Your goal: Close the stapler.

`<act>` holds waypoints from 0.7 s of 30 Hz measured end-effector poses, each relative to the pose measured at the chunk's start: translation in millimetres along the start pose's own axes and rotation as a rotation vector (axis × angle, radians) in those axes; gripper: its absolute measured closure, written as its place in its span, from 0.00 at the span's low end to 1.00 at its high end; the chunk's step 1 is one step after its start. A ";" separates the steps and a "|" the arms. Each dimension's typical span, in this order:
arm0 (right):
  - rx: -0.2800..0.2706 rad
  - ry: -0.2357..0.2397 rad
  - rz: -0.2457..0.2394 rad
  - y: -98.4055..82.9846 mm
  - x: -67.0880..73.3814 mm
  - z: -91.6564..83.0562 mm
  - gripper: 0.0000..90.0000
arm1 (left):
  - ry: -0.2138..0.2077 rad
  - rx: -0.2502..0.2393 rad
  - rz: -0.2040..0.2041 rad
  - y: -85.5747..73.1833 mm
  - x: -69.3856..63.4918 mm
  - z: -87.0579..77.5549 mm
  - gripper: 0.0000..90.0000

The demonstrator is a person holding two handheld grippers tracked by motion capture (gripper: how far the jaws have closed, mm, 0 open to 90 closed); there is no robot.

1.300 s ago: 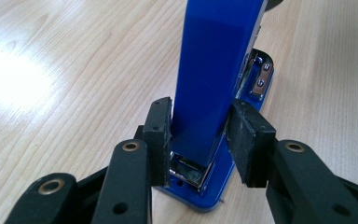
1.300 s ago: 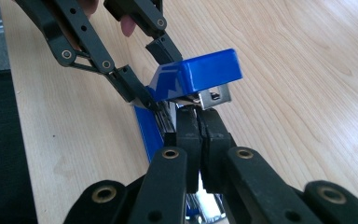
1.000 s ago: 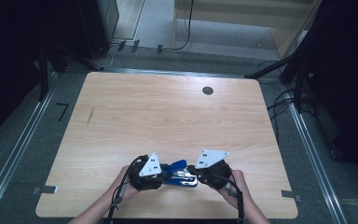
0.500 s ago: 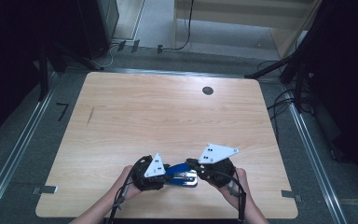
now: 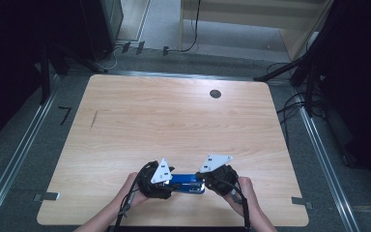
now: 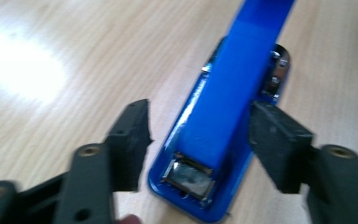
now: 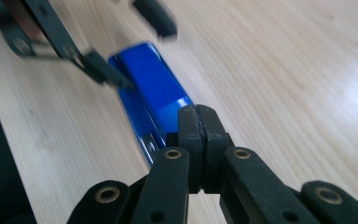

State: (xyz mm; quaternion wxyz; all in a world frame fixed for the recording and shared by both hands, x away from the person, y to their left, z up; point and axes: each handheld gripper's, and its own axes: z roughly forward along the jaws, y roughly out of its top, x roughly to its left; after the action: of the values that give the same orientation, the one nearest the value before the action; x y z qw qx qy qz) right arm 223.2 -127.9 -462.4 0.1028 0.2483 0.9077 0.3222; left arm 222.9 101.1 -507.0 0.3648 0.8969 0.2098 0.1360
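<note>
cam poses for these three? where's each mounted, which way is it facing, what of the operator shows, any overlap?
High view: above the near side, facing forward and down on the wooden table; forearms, left gripper, right gripper.
Left gripper view: on the left gripper, looking along open jaws straddling the blue stapler.
Right gripper view: on the right gripper, jaws shut at the stapler's end; the left gripper's jaws farther off.
Shared: stapler, table.

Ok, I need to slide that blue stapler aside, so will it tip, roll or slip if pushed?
The stapler lies flat on its long base on the table, so it probably won't roll or tip. Its glossy shell and the smooth wood suggest it would slide easily. The metal parts hint it's fairly heavy for its size, and rigid.
</note>
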 end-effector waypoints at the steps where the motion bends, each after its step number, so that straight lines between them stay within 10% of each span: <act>1: 0.012 -0.002 -0.003 -1.8 -0.4 1.9 1.00 | -0.005 -0.005 -0.009 -0.4 1.4 -0.8 0.41; 21: 0.047 0.027 0.019 -3.9 -1.6 9.4 1.00 | 0.040 0.012 -0.138 -10.1 20.7 -20.6 0.14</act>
State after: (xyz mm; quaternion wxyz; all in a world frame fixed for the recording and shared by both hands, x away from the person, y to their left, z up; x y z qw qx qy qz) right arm 226.3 -126.3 -472.1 0.0813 0.2550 0.9140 0.3050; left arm 230.0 129.8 -498.0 0.3635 0.8796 0.2793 0.1269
